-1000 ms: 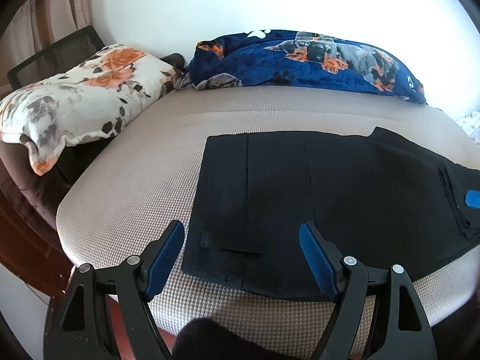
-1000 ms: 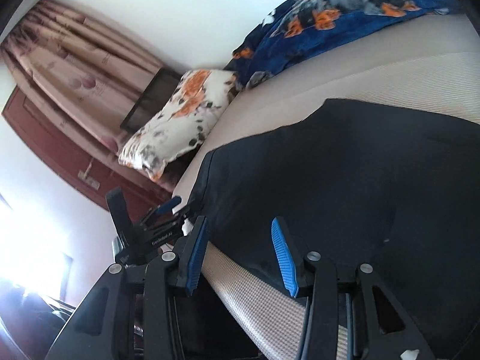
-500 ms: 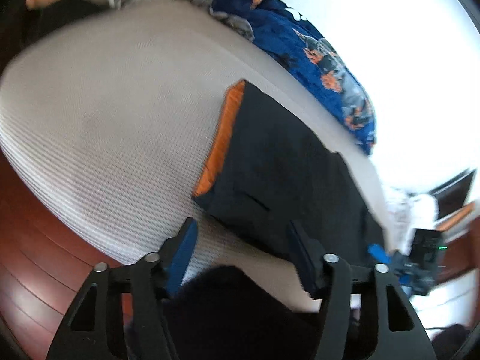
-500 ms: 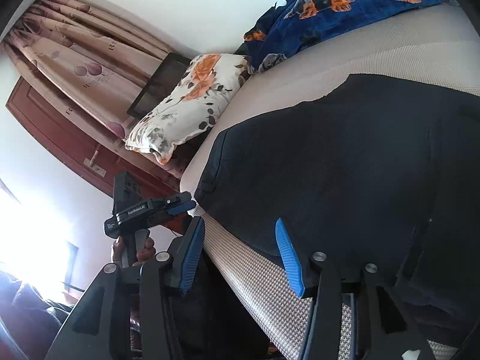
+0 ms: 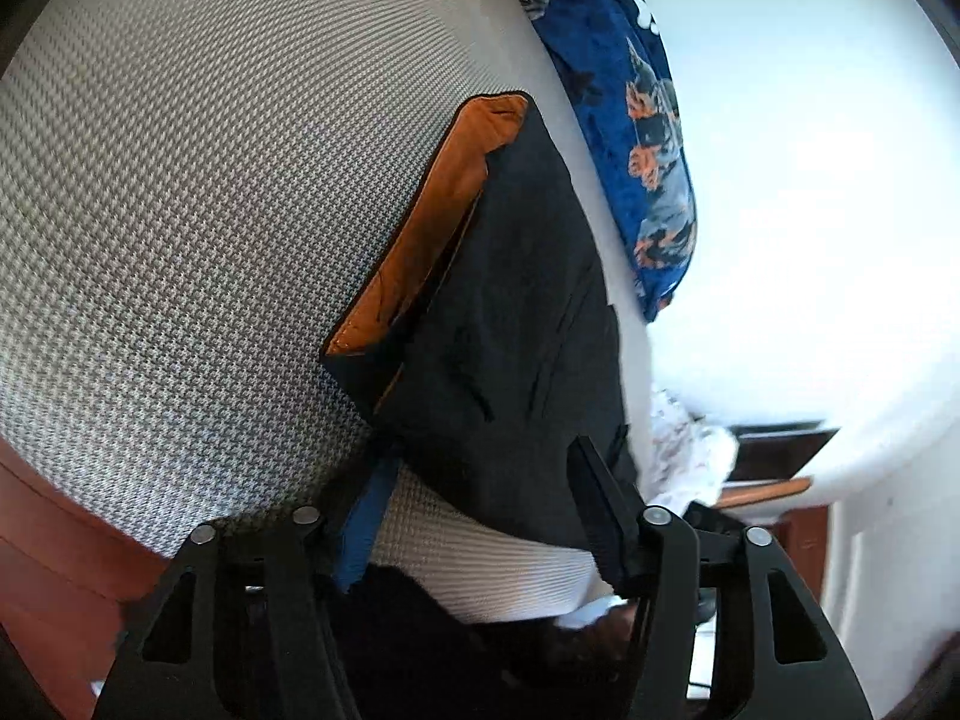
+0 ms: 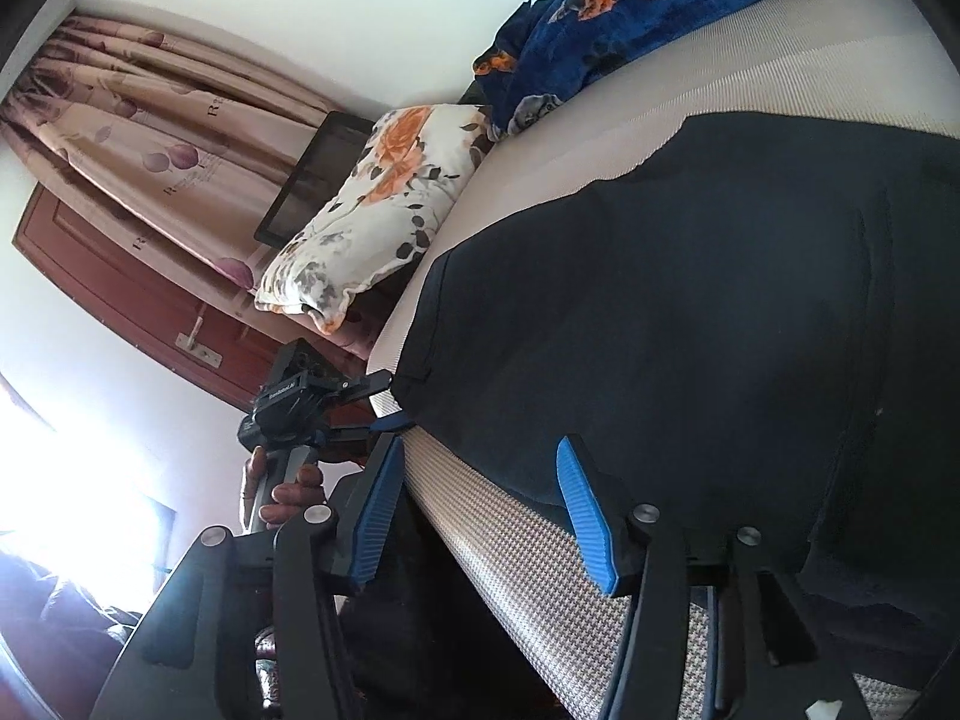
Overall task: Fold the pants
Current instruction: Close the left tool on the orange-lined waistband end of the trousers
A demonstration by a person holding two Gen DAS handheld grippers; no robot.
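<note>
Black pants (image 6: pixel 690 312) lay flat on the bed (image 5: pixel 180 210), near its front edge, with their long axis running along that edge from the left end, where an orange lining (image 5: pixel 432 228) showed at the turned-back hem, to the right. The left gripper (image 5: pixel 480 498) stood at that left near corner, rolled on its side, with the corner lying between its half-open jaws; the pads did not look pressed on the cloth. The right gripper (image 6: pixel 474 516) pointed at the near edge further right, its jaws having just been opening, astride the bed's edge with no cloth pinched. Judging by this, the left hand (image 6: pixel 282 486) was the nearer to a corner grasp, and the fold would likely run along the long axis.
</note>
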